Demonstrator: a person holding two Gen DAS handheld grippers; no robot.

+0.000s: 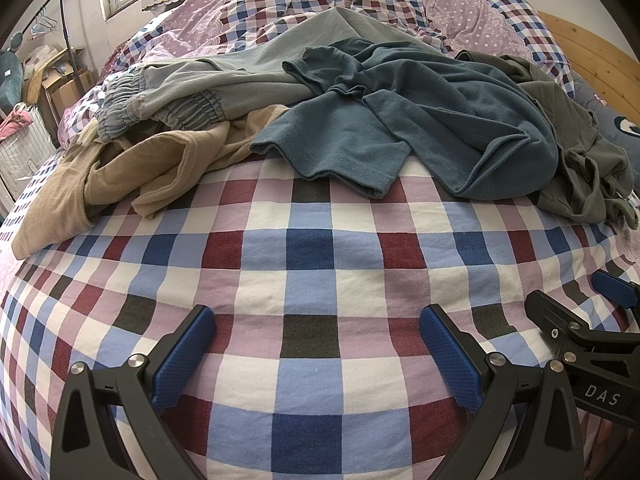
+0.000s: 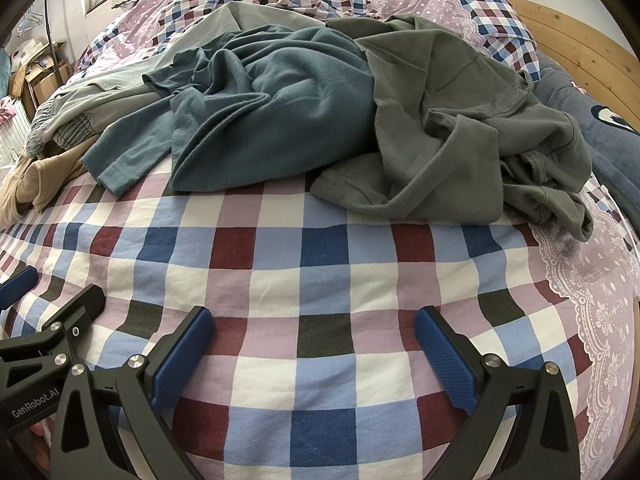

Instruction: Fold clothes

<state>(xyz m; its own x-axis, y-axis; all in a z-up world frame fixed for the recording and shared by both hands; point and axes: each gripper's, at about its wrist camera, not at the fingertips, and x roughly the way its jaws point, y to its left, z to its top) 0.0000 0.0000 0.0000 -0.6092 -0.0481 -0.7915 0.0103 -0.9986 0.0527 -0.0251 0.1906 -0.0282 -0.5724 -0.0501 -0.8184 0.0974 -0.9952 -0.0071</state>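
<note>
Checked bedsheet (image 1: 304, 256), wooden headboard (image 1: 592, 56), cardboard boxes (image 1: 68, 88), clothes rack (image 1: 64, 20).

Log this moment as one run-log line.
phase: before first grasp | left gripper: open, holding nothing | right gripper: open, holding nothing | clothes: teal shirt, grey shirt, tan garment, grey pants unfolded on checked bedsheet

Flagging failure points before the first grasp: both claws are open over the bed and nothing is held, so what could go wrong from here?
1. The teal shirt lies tangled between the olive shirt and the grey trousers; pulling one may drag the others.
2. The tan garment sits close to the bed's left side and could slide off.
3. The left claw or right claw might pinch the checked sheet along with a garment.
</note>
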